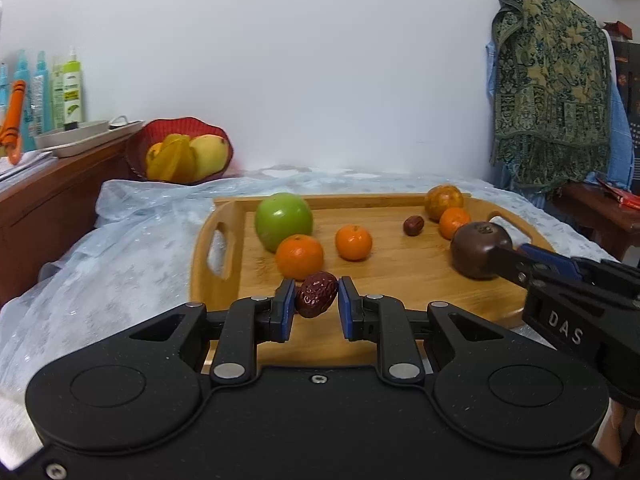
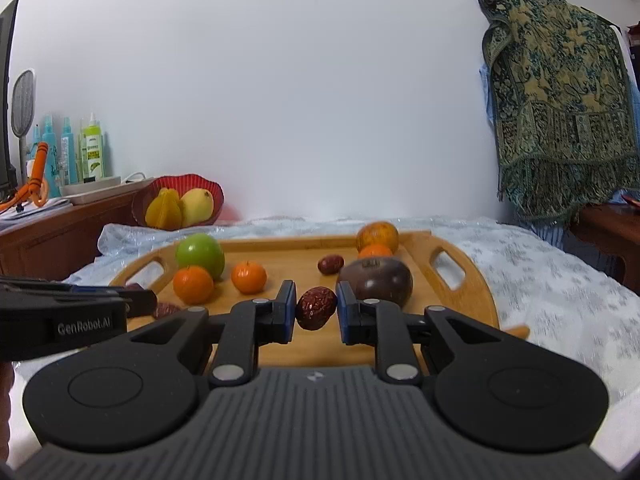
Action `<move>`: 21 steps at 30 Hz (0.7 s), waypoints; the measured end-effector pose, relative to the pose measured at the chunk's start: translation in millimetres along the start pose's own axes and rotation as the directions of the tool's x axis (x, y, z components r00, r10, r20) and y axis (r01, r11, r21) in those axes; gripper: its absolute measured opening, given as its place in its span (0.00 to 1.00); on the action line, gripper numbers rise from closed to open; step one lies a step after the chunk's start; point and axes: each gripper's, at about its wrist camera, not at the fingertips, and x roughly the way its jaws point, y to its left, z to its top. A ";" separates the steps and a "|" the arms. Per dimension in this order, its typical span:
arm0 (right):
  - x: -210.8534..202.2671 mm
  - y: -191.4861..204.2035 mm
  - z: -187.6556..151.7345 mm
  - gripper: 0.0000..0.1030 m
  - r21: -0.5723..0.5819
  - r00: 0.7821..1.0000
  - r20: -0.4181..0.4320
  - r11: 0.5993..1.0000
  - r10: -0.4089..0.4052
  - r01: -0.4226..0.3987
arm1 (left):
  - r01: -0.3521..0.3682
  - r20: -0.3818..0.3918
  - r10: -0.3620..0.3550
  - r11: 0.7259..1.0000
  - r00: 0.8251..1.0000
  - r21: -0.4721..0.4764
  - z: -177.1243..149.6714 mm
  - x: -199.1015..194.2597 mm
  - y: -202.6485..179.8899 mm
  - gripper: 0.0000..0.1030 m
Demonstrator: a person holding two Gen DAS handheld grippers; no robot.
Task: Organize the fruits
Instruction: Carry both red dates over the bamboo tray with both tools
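Note:
A wooden tray (image 1: pixel 400 280) on the bed holds a green apple (image 1: pixel 284 222), several tangerines (image 1: pixel 299 255), a red date (image 1: pixel 413 225), a mottled orange fruit (image 1: pixel 444 201) and a dark purple fruit (image 1: pixel 478 250). My left gripper (image 1: pixel 317 295) is shut on a wrinkled red date (image 1: pixel 316 294) above the tray's near edge. My right gripper (image 2: pixel 316 307) is shut on another red date (image 2: pixel 316 307) above the tray (image 2: pixel 476 300), just in front of the purple fruit (image 2: pixel 376 282). Each gripper shows at the other view's edge.
A red basket (image 1: pixel 178 128) with a star fruit and a mango stands behind the tray at the back left, against a wooden cabinet (image 1: pixel 52 196) with bottles. A patterned cloth (image 1: pixel 552 80) hangs at the right above a wooden stool (image 1: pixel 600 208). A pale sheet covers the bed.

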 end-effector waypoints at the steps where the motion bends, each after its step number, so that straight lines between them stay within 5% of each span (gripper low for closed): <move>1: 2.6 -1.0 2.7 0.25 0.000 1.000 0.002 1.000 0.004 -0.004 | 0.007 -0.004 -0.007 1.000 1.000 -0.002 2.4 2.8 -0.5 0.21; 21: 93.1 -26.4 62.0 0.25 0.053 0.995 -0.074 0.996 0.074 -0.070 | 0.076 -0.042 -0.076 0.997 0.996 -0.005 70.3 86.3 -3.1 0.21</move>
